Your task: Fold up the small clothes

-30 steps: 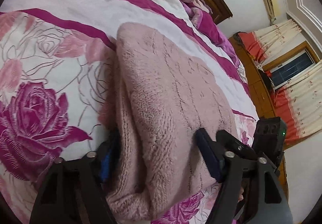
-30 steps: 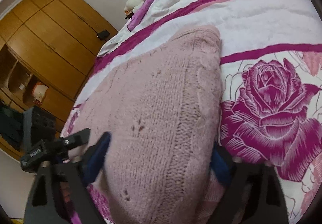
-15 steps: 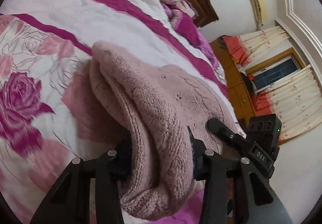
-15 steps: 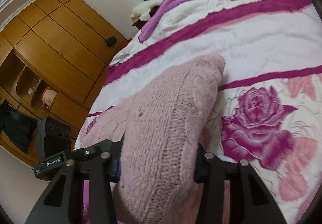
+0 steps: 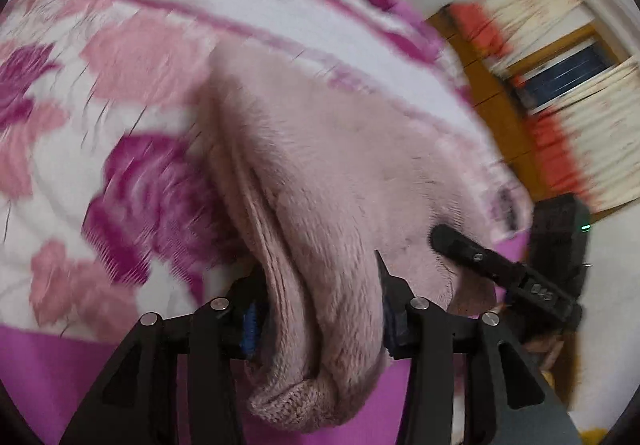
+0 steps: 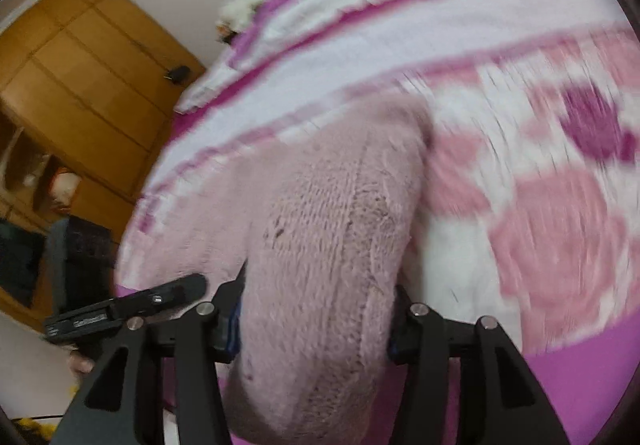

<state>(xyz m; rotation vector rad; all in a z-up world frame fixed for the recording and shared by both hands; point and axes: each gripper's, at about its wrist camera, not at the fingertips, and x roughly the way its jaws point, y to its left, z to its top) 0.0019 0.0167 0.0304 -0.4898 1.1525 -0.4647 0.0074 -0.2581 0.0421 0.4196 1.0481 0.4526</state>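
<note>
Both tools have hold of the same pink knitted sweater (image 5: 320,181), one at each near corner. The left tool (image 5: 320,301) is clamped narrow on a thick bunched roll of knit. Its jaws have just eased open a little after closing, yet the fabric is pinched between them. The right tool (image 6: 316,309) grips a wider wad of the sweater (image 6: 332,229), and its jaws have likewise just opened slightly with the knit filling the gap between them.

The sweater's near edge hangs in the air between the tools, while its far part trails back onto the bed (image 5: 132,57), on the rose-patterned quilt (image 6: 560,229). Both views are smeared, so finer detail of the hem is hard to read.

This looks like the carry stage of a fold: the near edge is lifted, ready to go over the far part. The next move calls for both tools travelling together at even height, keeping the edge taut between them, then lowering it square onto the far half before letting go.
</note>
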